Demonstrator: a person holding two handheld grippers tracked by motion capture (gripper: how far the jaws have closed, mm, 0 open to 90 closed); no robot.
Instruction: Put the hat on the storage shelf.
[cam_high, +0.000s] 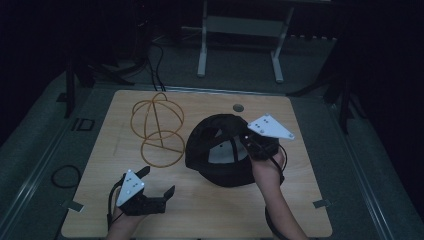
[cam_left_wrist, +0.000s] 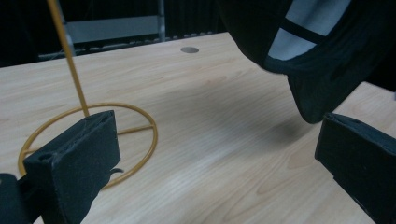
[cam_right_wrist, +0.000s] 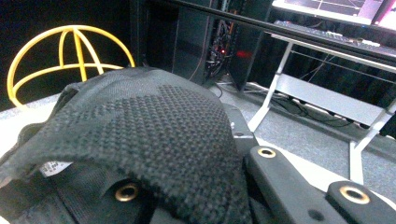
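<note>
Black cap, high view: the black mesh baseball cap (cam_high: 220, 150) sits right of centre over the light wooden table (cam_high: 200, 215), open side up, its pale lining showing.
Right gripper, high view: the right gripper (cam_high: 257, 145) is at the cap's right edge; its jaw tips are lost against the dark fabric.
Left gripper, high view: the left gripper (cam_high: 157, 182) hangs near the table's front left, jaws spread wide, nothing between them.
Wire stand, high view: the yellow wire dome-shaped hat stand (cam_high: 157, 131) is left of the cap, just beside it.
Left gripper view: both black jaws stand far apart over bare wood; the stand's ring base (cam_left_wrist: 93, 140) lies behind the left jaw; the cap's brim (cam_left_wrist: 322, 60) appears lifted off the table at upper right, cut off by the frame.
Right gripper view: mesh fabric (cam_right_wrist: 149, 135) with brass eyelets is clamped in the closed jaws; the stand's dome (cam_right_wrist: 65, 56) rises behind; fingertips hidden under cloth.
</note>
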